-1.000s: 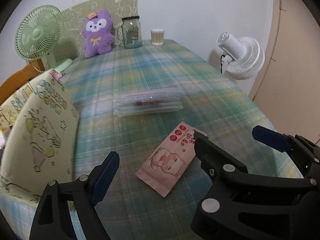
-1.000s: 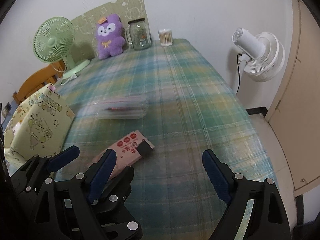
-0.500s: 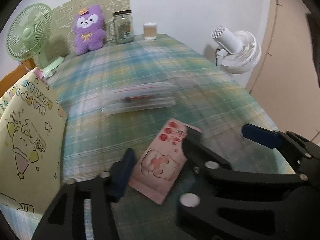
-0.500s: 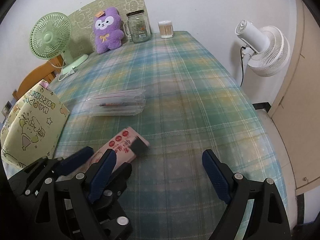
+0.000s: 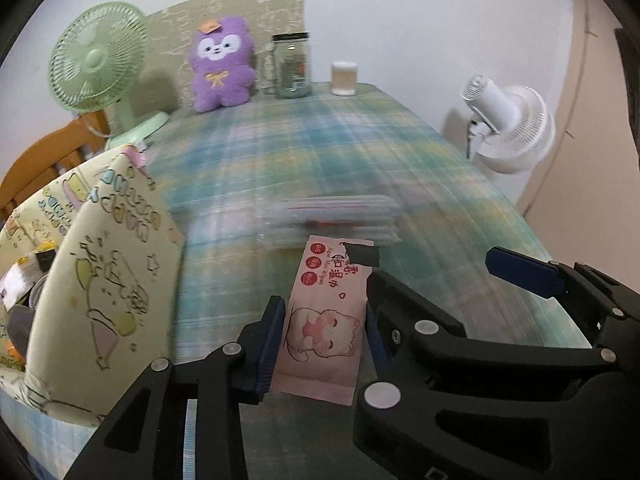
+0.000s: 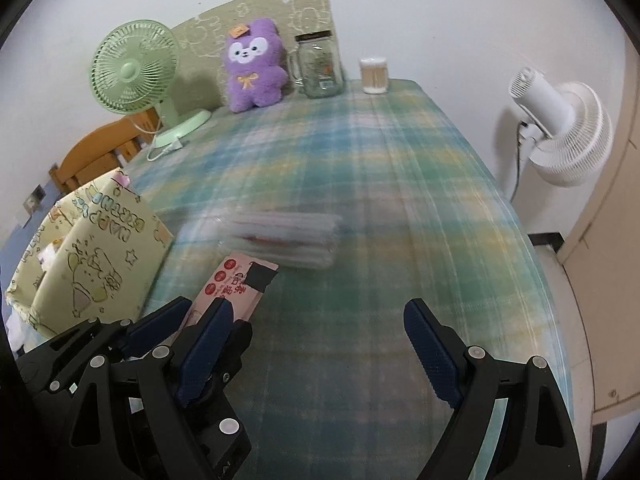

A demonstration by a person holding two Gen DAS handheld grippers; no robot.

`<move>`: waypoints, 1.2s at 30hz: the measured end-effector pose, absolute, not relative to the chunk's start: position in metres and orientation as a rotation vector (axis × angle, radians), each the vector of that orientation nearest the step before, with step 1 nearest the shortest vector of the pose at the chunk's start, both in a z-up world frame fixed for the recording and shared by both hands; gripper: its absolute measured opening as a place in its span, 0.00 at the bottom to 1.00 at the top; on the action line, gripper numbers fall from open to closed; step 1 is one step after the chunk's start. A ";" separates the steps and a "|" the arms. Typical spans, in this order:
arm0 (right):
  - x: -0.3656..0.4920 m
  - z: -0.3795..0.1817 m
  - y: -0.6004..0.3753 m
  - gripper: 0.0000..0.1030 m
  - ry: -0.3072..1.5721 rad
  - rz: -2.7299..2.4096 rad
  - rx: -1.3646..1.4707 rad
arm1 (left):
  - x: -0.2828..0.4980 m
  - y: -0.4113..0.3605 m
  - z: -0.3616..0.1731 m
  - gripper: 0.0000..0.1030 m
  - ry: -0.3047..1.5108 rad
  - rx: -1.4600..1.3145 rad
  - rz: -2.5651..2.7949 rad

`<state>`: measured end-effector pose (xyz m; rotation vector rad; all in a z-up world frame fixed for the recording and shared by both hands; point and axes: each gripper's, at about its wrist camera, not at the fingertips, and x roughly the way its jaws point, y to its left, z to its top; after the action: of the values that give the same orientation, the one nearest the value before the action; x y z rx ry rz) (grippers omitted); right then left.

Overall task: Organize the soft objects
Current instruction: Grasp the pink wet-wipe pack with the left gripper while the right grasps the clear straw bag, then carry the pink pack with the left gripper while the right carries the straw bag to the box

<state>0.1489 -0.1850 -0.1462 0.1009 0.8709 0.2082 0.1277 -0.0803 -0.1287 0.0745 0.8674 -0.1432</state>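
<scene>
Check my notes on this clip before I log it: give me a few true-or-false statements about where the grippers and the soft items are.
1. The left gripper is shut on the pink wipes pack. True.
2. The right gripper holds the purple plush. False: its jaws are open and empty, and the plush sits at the far end of the table by the wall.
3. The clear plastic package lies just beyond the wipes pack. True.
4. The green fan stands on the floor right of the table. False: it stands on the table's far left; the white fan is off to the right.
</scene>
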 end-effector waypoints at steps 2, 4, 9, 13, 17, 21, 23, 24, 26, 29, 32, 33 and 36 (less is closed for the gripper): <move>0.155 -0.143 -0.181 0.87 0.866 0.224 0.083 | 0.132 -0.076 -0.127 0.41 0.869 0.066 -0.102; 0.160 -0.141 -0.178 0.87 0.859 0.233 0.066 | 0.137 -0.071 -0.127 0.41 0.878 0.054 -0.071; 0.180 -0.142 -0.175 0.86 0.876 0.251 0.038 | 0.156 -0.064 -0.131 0.41 0.909 0.027 -0.013; 0.194 -0.145 -0.173 0.85 0.893 0.261 0.022 | 0.168 -0.063 -0.135 0.41 0.923 0.025 0.016; 0.209 -0.145 -0.172 0.85 0.902 0.273 0.020 | 0.182 -0.063 -0.134 0.41 0.922 0.029 0.047; 0.224 -0.144 -0.167 0.85 0.904 0.293 0.018 | 0.193 -0.058 -0.132 0.41 0.907 0.031 0.087; 0.234 -0.145 -0.164 0.85 0.909 0.303 0.005 | 0.199 -0.055 -0.133 0.41 0.917 0.017 0.088; 0.237 -0.146 -0.163 0.85 0.910 0.302 -0.003 | 0.202 -0.054 -0.134 0.41 0.923 0.012 0.086; 0.243 -0.150 -0.158 0.81 0.916 0.304 -0.025 | 0.207 -0.053 -0.137 0.41 0.933 0.011 0.081; 0.253 -0.159 -0.154 0.75 0.945 0.317 -0.033 | 0.214 -0.053 -0.144 0.41 0.960 -0.002 0.065; 0.259 -0.166 -0.153 0.68 0.967 0.342 0.000 | 0.215 -0.054 -0.145 0.41 0.951 0.002 0.060; 0.260 -0.167 -0.153 0.66 0.965 0.344 0.003 | 0.214 -0.054 -0.145 0.41 0.949 0.002 0.058; 0.261 -0.170 -0.152 0.51 0.973 0.355 0.022 | 0.214 -0.054 -0.146 0.41 0.945 -0.001 0.055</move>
<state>0.2607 -0.1521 -0.1703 0.0225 0.9732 0.3546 0.2141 -0.0537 -0.1457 -0.0008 0.9453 0.0549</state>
